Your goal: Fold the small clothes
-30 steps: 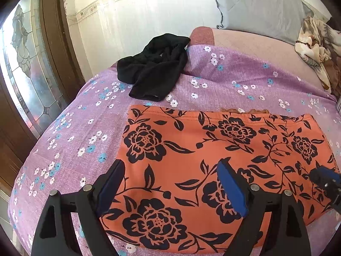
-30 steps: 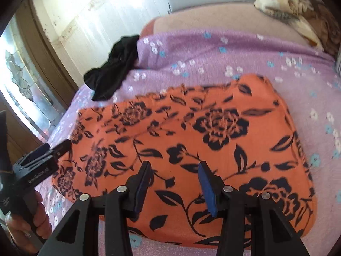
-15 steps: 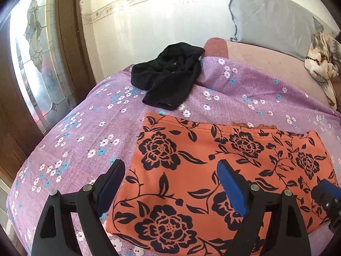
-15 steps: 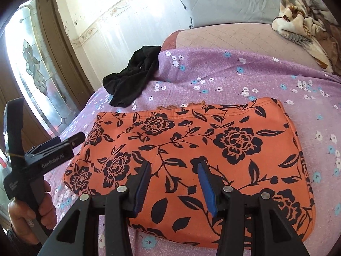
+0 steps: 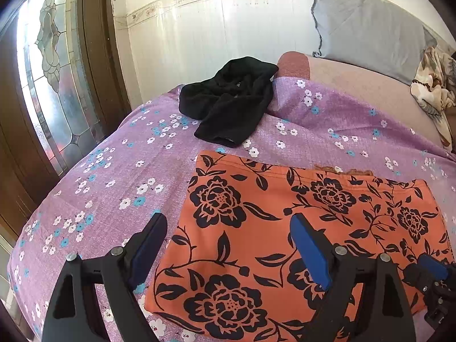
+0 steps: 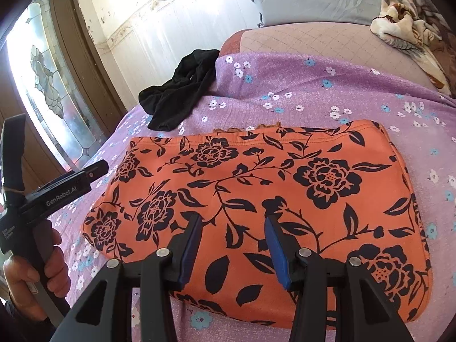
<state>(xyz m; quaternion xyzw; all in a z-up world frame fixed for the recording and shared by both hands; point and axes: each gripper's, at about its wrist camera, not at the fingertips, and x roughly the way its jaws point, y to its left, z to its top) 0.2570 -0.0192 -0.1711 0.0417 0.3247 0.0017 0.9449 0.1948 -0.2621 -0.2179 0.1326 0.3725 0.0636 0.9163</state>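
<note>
An orange garment with black flowers (image 5: 299,228) lies folded flat on the purple flowered bedspread (image 5: 114,176); it also shows in the right wrist view (image 6: 270,182). My left gripper (image 5: 228,242) is open and empty, above the garment's near left edge. My right gripper (image 6: 232,242) is open and empty, above the garment's near edge. The left gripper shows in the right wrist view (image 6: 85,173), held in a hand at the garment's left side. A crumpled black garment (image 5: 230,105) lies at the far left of the bed.
A grey pillow (image 5: 364,34) leans on the white wall at the back. A patterned beige cloth (image 5: 433,85) lies at the far right. A wooden door with stained glass (image 5: 51,79) stands left of the bed. The bed's left edge drops off beside it.
Both grippers have pulled back and up from the orange garment, so more of the bed and wall shows. Both stay open and empty. The garment has not moved.
</note>
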